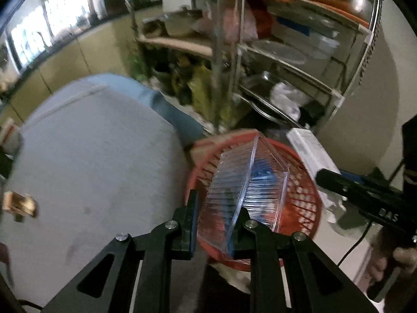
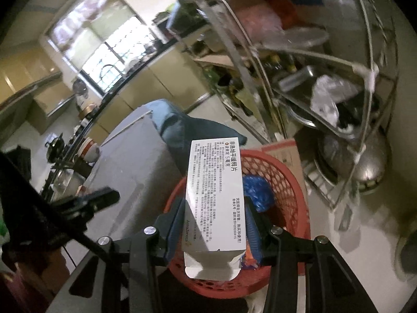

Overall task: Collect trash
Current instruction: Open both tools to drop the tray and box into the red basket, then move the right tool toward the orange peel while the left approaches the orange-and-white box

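Observation:
My left gripper (image 1: 217, 208) is shut on a clear ribbed plastic tray (image 1: 242, 185) and holds it over the red mesh waste basket (image 1: 307, 203). My right gripper (image 2: 213, 219) is shut on a white medicine box (image 2: 215, 190) with printed text, its end flap open, held over the same basket (image 2: 286, 190). A blue plastic bag (image 2: 256, 190) lies inside the basket. The right gripper also shows in the left wrist view (image 1: 365, 195), and the left one in the right wrist view (image 2: 88, 200).
A table with a grey cloth (image 1: 91, 156) stands left of the basket. A steel wire rack (image 1: 299, 65) with pots and bags stands behind it. A cardboard box (image 2: 284, 151) sits beside the basket. A kitchen counter (image 2: 78, 130) runs along the far left.

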The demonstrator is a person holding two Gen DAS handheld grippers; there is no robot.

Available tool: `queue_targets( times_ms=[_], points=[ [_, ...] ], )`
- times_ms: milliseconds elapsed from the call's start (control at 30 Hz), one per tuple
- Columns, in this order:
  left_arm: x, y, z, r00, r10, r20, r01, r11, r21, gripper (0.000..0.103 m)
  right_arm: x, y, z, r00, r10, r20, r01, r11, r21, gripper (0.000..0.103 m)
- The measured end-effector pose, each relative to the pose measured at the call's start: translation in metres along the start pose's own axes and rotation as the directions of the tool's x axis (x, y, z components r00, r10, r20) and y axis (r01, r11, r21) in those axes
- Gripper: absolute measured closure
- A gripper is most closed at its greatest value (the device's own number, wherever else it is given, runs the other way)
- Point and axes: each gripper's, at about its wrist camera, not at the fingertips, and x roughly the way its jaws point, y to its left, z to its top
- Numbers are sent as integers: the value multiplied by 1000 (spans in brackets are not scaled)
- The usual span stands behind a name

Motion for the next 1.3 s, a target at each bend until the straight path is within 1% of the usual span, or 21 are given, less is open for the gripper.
queue_targets(
  times_ms=[100, 167, 233, 300, 333, 367, 433, 567, 633, 733, 800, 867, 967, 1000, 1033, 1067, 1100, 1167, 1200, 1233, 1300],
  points=[
    [12, -4, -3, 997, -63, -35, 62, 998, -11, 82, 10, -8, -3, 999, 20, -34, -18, 999, 46, 55],
    [17, -7, -3, 995, -82, -56, 82, 997, -8, 80, 15, -11, -5, 998, 35, -61, -30, 996, 83, 52],
    [19, -8, -5, 995, -76, -61, 77, 997, 2, 74, 18, -15, -5, 997, 27, -70, -19, 993, 115, 43],
    [16, -5, -7, 997, -55, -57, 56, 998, 12, 53, 16, -18, -3, 997, 42, -60, -33, 990, 134, 43],
    [12, -2, -8, 998, -46, -47, 46, 999, 12, 51, 13, -18, -2, 998, 41, -47, -34, 990, 136, 43],
    [6, 2, -9, 999, -37, -24, 37, 999, 12, 51, 10, -18, -1, 999, 35, -34, -30, 991, 131, 43],
    [-3, 11, -9, 1000, -20, -4, 20, 1000, 7, 50, 5, -13, 2, 999, 31, -10, -30, 993, 118, 43],
    [-18, 36, -13, 1000, 0, 26, 1, 999, -45, 47, 0, 5, 4, 999, 37, 1, -37, 996, 87, 43],
    [-27, 49, -21, 999, 24, 35, -22, 997, -67, 46, 0, 18, 4, 999, 39, 1, -39, 998, 50, 43],
    [-46, 76, -44, 994, 93, 61, -85, 990, -113, 45, 3, 42, 2, 998, 59, -10, -59, 998, -6, 43],
    [-63, 103, -68, 984, 163, 67, -150, 974, -168, 44, 8, 58, 4, 997, 72, -24, -73, 997, -35, 43],
    [-78, 128, -89, 971, 232, 65, -213, 953, -217, 44, 15, 76, 5, 995, 93, -42, -95, 993, -70, 43],
    [-103, 166, -125, 935, 352, 47, -323, 898, -297, 41, 31, 114, 6, 988, 125, -85, -136, 982, -133, 43],
    [-113, 181, -138, 918, 394, 33, -362, 871, -332, 41, 37, 131, 6, 986, 137, -97, -152, 975, -163, 43],
    [-118, 189, -145, 910, 414, 22, -381, 855, -352, 40, 42, 147, 6, 982, 153, -109, -172, 967, -191, 43],
    [-128, 205, -160, 895, 446, -1, -412, 825, -386, 40, 46, 160, 4, 979, 167, -119, -189, 959, -210, 43],
    [-135, 216, -168, 882, 470, -17, -436, 803, -408, 40, 52, 177, 3, 973, 185, -136, -212, 949, -232, 43],
    [-150, 236, -184, 848, 528, -43, -490, 750, -444, 40, 64, 207, -2, 964, 207, -164, -246, 929, -275, 43],
    [-154, 240, -191, 837, 544, -48, -503, 734, -456, 40, 69, 221, -4, 961, 214, -177, -259, 919, -296, 43],
    [-163, 251, -198, 821, 568, -57, -522, 706, -478, 40, 76, 240, -7, 956, 221, -195, -275, 905, -324, 43],
    [-171, 266, -205, 804, 591, -63, -538, 678, -501, 37, 89, 268, -11, 946, 229, -229, -301, 882, -363, 43]
  ],
)
